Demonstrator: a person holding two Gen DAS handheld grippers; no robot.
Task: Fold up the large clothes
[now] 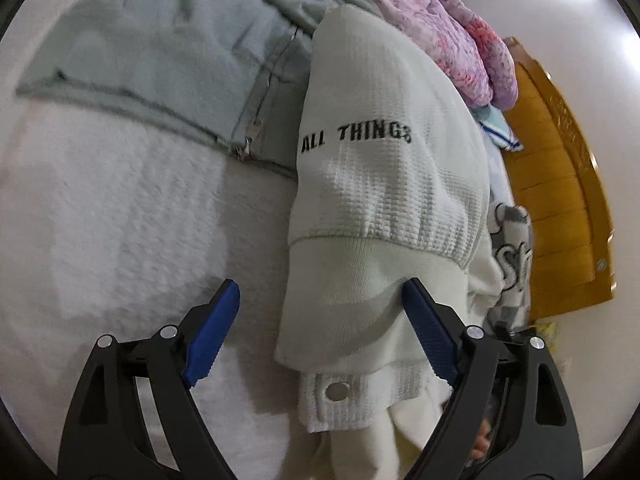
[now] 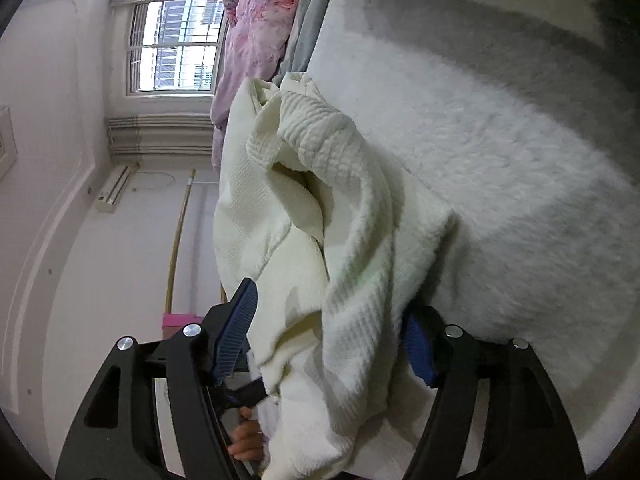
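A cream waffle-knit jacket (image 1: 384,184) lies on a bed covered with a white, fluffy fleece blanket (image 1: 120,216). Black block letters reading "ALL THINGS" are stitched across the folded knit, a smooth ribbed cuff ends its sleeve, and a round metal snap button (image 1: 337,391) sits on a ribbed band near the bottom edge. The left gripper (image 1: 320,320) has its black arms and ridged blue pads spread wide, the right-side pad touching the cuff and the other over the bare blanket; it grips nothing.

Beside the jacket lies a pale sage fleece garment (image 1: 160,52) with a metal zipper (image 1: 250,140), and beyond it a pink floral quilt (image 1: 452,40) is bunched up. An orange-brown wooden headboard (image 1: 560,184) curves along the bed's edge.

In the right wrist view the jacket (image 2: 320,208) hangs in thick, rumpled folds, the waffle texture plain on its outer face. The right gripper (image 2: 332,320) has its blue pads apart on either side of the bunched fabric; whether they pinch it cannot be told. A barred window (image 2: 176,44) lights the white wall.
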